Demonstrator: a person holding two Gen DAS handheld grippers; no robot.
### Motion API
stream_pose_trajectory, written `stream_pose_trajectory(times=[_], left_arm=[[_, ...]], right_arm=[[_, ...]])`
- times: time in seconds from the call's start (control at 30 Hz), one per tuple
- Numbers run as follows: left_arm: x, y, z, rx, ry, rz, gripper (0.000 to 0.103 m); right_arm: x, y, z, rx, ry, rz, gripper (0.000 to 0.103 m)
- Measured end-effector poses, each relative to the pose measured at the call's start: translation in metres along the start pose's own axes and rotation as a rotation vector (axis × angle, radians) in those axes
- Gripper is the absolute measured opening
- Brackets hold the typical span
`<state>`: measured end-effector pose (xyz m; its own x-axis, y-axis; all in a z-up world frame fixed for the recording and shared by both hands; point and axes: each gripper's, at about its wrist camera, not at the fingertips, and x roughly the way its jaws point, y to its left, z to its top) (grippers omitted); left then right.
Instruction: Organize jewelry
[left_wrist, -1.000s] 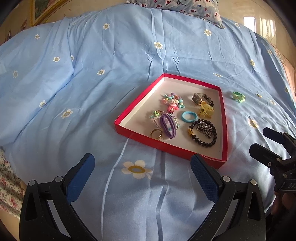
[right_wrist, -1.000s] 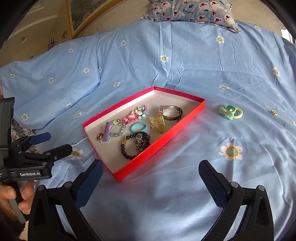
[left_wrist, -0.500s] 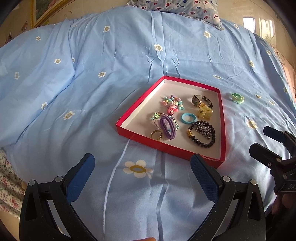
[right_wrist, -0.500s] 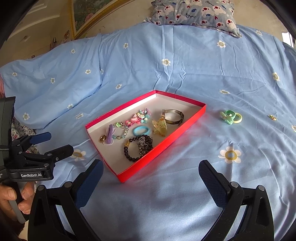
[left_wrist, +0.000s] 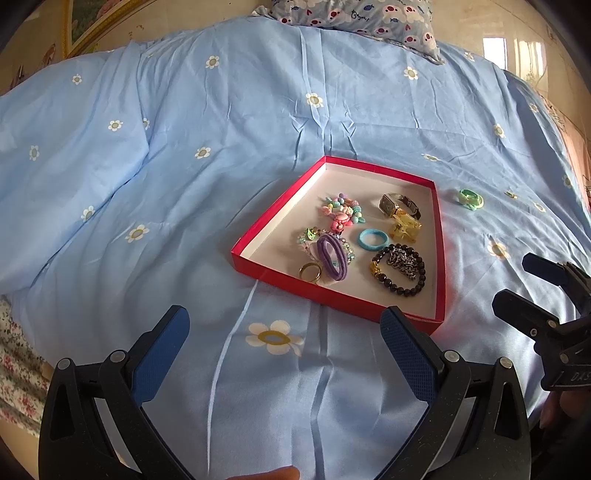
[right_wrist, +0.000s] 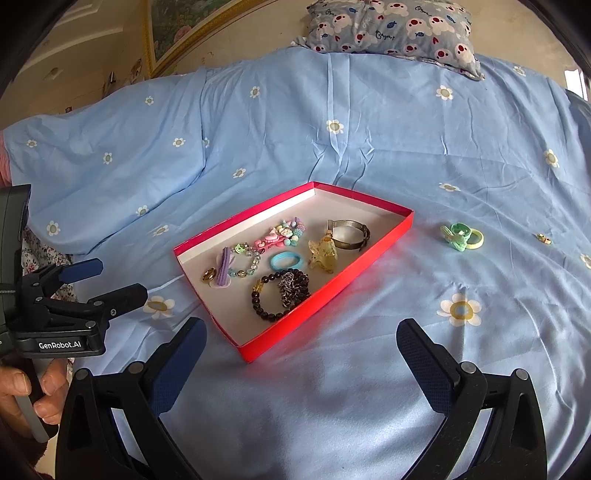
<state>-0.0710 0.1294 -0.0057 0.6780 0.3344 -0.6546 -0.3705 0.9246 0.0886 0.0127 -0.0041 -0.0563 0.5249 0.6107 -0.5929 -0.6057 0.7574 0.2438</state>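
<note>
A shallow red tray (left_wrist: 258, 229) (right_wrist: 325, 291) lies on the blue bedspread. It holds a watch (left_wrist: 397, 204), a black bead bracelet (left_wrist: 402, 275), a purple hair tie (left_wrist: 332, 254), a blue hair tie (right_wrist: 285, 260), a gold ring (left_wrist: 309, 273) and several other pieces. A green hair tie (left_wrist: 471, 198) (right_wrist: 460, 236) and a small gold piece (right_wrist: 544, 239) lie on the bed right of the tray. My left gripper (left_wrist: 284, 341) is open and empty, near the tray's front edge. My right gripper (right_wrist: 301, 349) is open and empty, in front of the tray's near corner.
The bed is covered by a blue sheet with white flowers (left_wrist: 275, 336). A patterned pillow (right_wrist: 391, 29) lies at the far end. A framed picture (right_wrist: 173, 29) leans on the wall at back left. A floral cloth (left_wrist: 18, 373) shows at the bed's left edge.
Both grippers have drawn back a little from the tray, which now sits lower and smaller in view. Both stay open. Nothing on the bed has moved.
</note>
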Motion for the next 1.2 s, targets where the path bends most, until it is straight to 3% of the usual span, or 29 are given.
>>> stream_pose_trajectory(times=[1.2], left_arm=[[-0.007,-0.006,0.004,0.017,-0.016,-0.032,0.103]], right_arm=[[-0.011,0.008,0.007,-0.006,-0.02,0.008,0.103]])
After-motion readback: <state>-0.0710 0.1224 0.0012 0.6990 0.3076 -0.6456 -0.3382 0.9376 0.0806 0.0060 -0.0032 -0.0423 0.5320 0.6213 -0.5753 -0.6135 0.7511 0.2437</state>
